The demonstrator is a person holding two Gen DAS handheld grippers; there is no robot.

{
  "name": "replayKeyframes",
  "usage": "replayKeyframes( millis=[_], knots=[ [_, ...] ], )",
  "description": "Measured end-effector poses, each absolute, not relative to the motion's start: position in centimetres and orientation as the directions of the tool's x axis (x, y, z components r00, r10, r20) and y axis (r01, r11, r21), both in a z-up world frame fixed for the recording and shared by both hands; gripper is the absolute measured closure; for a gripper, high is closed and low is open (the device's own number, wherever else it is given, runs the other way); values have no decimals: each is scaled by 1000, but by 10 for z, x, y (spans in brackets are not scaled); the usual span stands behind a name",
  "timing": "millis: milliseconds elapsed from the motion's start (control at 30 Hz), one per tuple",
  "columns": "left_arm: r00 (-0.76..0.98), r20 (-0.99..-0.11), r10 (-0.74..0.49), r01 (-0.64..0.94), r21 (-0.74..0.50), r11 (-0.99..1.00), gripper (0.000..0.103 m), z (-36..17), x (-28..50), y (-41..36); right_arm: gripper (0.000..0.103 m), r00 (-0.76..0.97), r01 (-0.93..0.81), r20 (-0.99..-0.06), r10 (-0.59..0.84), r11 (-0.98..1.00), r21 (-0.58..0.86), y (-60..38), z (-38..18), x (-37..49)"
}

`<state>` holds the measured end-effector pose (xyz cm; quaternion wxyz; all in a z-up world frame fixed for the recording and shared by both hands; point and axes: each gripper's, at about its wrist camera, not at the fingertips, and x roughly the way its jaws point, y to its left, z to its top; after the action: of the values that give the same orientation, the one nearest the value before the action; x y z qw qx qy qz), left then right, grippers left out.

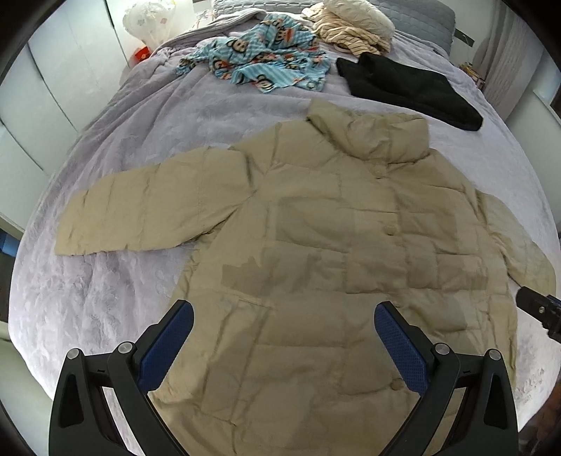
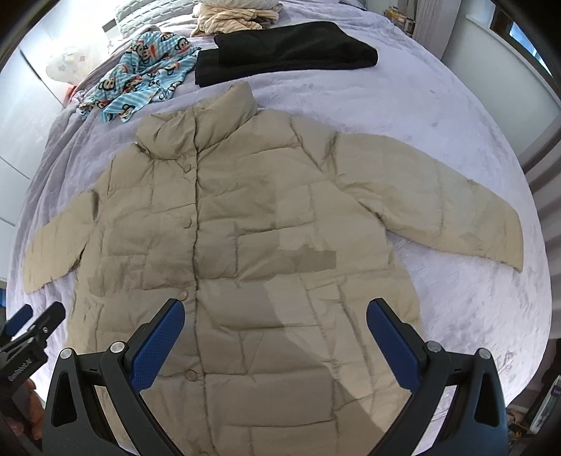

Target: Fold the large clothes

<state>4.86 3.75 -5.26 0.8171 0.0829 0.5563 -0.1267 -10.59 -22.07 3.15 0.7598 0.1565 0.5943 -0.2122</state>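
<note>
A beige quilted puffer jacket (image 1: 315, 238) (image 2: 245, 224) lies flat and face up on the bed, buttoned, collar toward the far end, both sleeves spread out to the sides. My left gripper (image 1: 284, 315) hovers open over the jacket's lower left part, nothing between its blue pads. My right gripper (image 2: 275, 314) hovers open over the lower right part, also holding nothing. In the right wrist view the left gripper (image 2: 31, 324) shows at the left edge; the right gripper's tip (image 1: 540, 308) shows at the right edge of the left wrist view.
A lilac plush bedspread (image 1: 122, 298) (image 2: 438, 105) covers the bed. Beyond the collar lie a folded black garment (image 1: 410, 91) (image 2: 284, 52), a blue monkey-print garment (image 1: 259, 66) (image 2: 140, 77) and a striped cream heap (image 1: 350, 31) (image 2: 228, 15). White wardrobe doors (image 1: 63, 70) stand left.
</note>
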Motion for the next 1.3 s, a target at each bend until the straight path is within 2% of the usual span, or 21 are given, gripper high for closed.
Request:
replayKeyframes(
  millis=[333,533,700,833,1033,1067,1133,1167,1200,1233,1300],
  knots=[
    [308,-944,-116,186,-60,981,0,-104,101,124,0,221,477,-974,-42,876,71,-164,4,-69],
    [323,-903,-282,-8,-301,954,0,-138,146,220,0,266,421,-959,95,884,204,-124,-31,-41],
    [382,-853,-356,-158,-440,884,0,-177,180,294,0,272,346,-952,137,910,230,-92,-56,-24],
    [401,-836,-374,-213,-483,850,0,-207,208,323,0,217,332,-960,175,912,241,-74,-84,-15],
    [464,-810,-359,-253,-509,822,1,-217,252,340,0,232,354,-949,215,890,288,-65,-101,-7],
    [461,-814,-353,-264,-506,821,4,-218,261,341,0,240,353,-947,213,890,289,-63,-101,-6],
    [448,-833,-324,-293,-479,827,44,-221,278,342,0,260,353,-942,213,887,298,-61,-99,-2],
    [437,-844,-311,-290,-459,840,52,-222,284,344,0,272,351,-938,215,885,305,-60,-97,2],
    [442,-842,-310,-277,-457,846,69,-220,288,346,0,281,349,-935,217,885,310,-59,-96,6],
    [446,-838,-315,-266,-460,847,77,-218,292,346,0,289,345,-932,219,884,315,-57,-94,11],
    [474,-828,-301,-230,-447,865,88,-202,290,348,0,299,344,-928,221,882,321,-55,-92,21]
  ],
)
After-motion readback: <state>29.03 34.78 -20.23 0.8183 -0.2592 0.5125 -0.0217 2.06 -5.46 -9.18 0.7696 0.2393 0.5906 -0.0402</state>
